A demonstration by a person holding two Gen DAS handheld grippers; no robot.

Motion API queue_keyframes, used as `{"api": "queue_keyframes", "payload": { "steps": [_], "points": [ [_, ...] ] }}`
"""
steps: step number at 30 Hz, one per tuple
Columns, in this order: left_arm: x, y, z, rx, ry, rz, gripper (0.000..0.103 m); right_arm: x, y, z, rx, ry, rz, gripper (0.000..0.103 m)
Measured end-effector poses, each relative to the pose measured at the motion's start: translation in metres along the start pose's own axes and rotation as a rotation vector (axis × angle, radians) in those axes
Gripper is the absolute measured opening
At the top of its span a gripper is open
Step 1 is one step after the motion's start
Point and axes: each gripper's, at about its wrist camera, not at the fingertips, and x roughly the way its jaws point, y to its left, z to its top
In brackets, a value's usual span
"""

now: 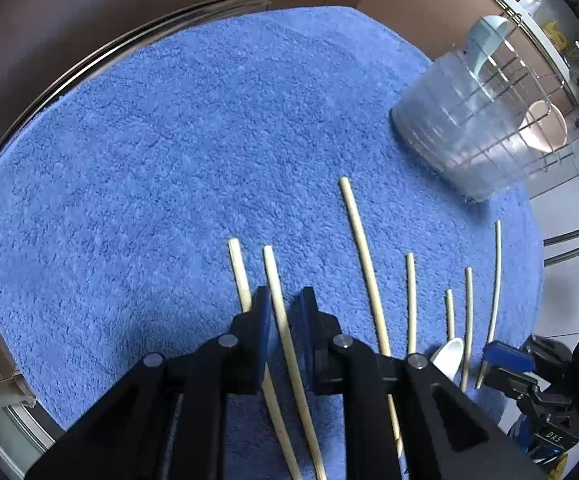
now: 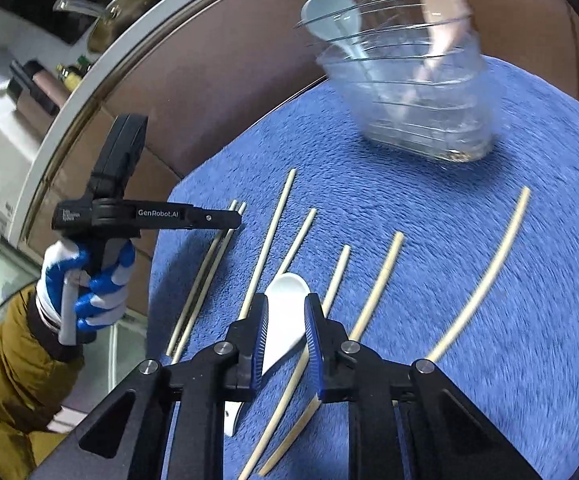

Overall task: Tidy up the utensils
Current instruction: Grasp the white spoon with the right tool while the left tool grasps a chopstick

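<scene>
Several pale wooden chopsticks lie spread on a blue towel. My left gripper is open, its jaws on either side of one chopstick, with another chopstick just to its left. My right gripper is open around a white ceramic spoon lying on the towel. A clear plastic holder stands at the towel's far right with a pale blue spoon and a pink spoon in it. The holder also shows in the right wrist view.
The towel covers a round brown table with a metal rim. In the right wrist view, the left gripper is held by a gloved hand at the left. Kitchen items and a pot stand on a counter beyond.
</scene>
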Motion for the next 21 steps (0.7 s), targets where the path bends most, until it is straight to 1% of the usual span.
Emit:
{"api": "queue_keyframes", "payload": {
  "steps": [4, 9, 14, 17, 20, 21],
  "points": [
    [0.001, 0.001, 0.002, 0.006, 0.018, -0.001, 0.013, 0.015, 0.005, 0.010, -0.054, 0.043, -0.014, 0.018],
    [0.002, 0.006, 0.007, -0.006, 0.046, -0.015, 0.013, 0.031, 0.001, 0.020, -0.098, 0.091, -0.022, 0.018],
    [0.003, 0.004, 0.010, 0.000, 0.063, -0.005, 0.013, 0.046, -0.003, 0.024, -0.122, 0.137, -0.009, 0.018],
    [0.007, -0.001, 0.014, -0.003, 0.071, 0.006, 0.013, 0.052, -0.004, 0.022, -0.134, 0.158, -0.006, 0.012],
    [0.008, -0.003, 0.014, -0.004, 0.065, 0.017, 0.013, 0.054, -0.002, 0.021, -0.146, 0.154, -0.008, 0.009],
    [0.009, -0.005, 0.014, -0.001, 0.060, 0.026, 0.011, 0.053, -0.001, 0.021, -0.152, 0.148, -0.014, 0.008]
  ]
}}
